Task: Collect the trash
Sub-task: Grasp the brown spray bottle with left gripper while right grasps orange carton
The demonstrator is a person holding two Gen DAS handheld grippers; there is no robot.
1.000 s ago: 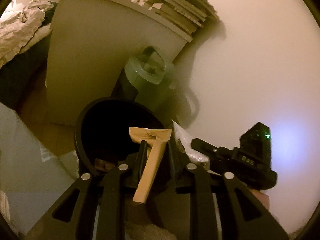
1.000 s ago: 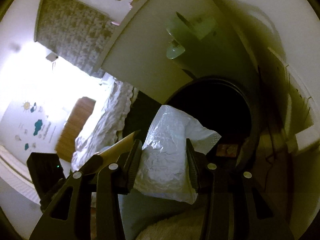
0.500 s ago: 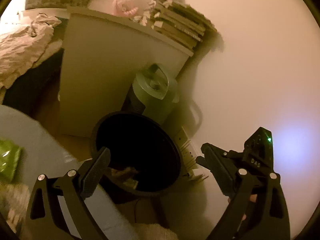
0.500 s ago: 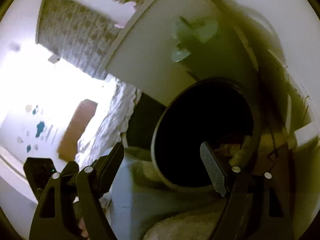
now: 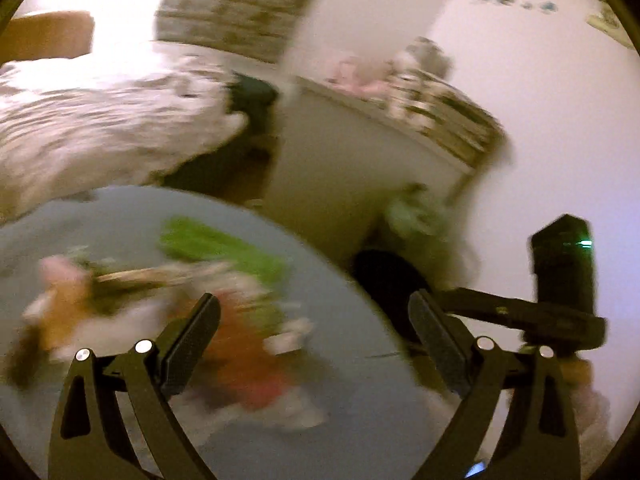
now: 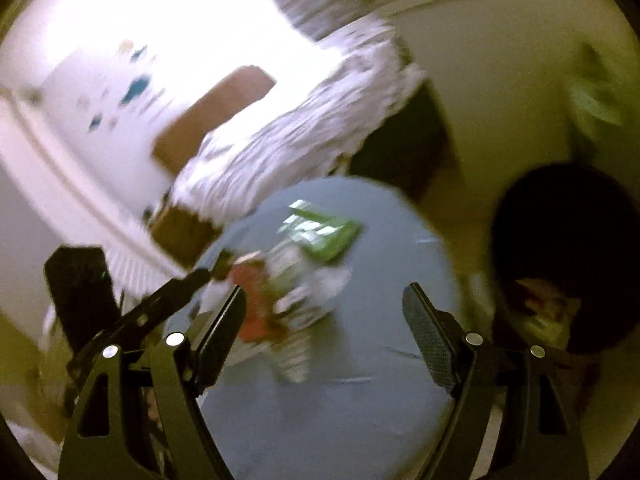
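Both views are blurred by motion. A pile of trash lies on a round grey-blue table (image 5: 360,420): a green wrapper (image 5: 216,248), a red-orange piece (image 5: 248,364) and pale scraps. The pile also shows in the right wrist view, with the green wrapper (image 6: 324,232) and the red piece (image 6: 256,300). My left gripper (image 5: 314,332) is open and empty above the table's near right part. My right gripper (image 6: 322,316) is open and empty above the table (image 6: 340,420). The black trash bin (image 5: 384,280) stands right of the table; it shows in the right wrist view (image 6: 568,248) with scraps inside.
A white cabinet (image 5: 352,176) with stacked books on top stands behind the bin, against a pale wall. A bed with rumpled bedding (image 5: 100,120) lies at the left. A green jug (image 5: 416,216) stands beside the cabinet. The other gripper's body (image 5: 560,280) is at the right.
Both grippers let go of their trash over the bin, opened, and have swung left from the bin toward the table with the trash pile.
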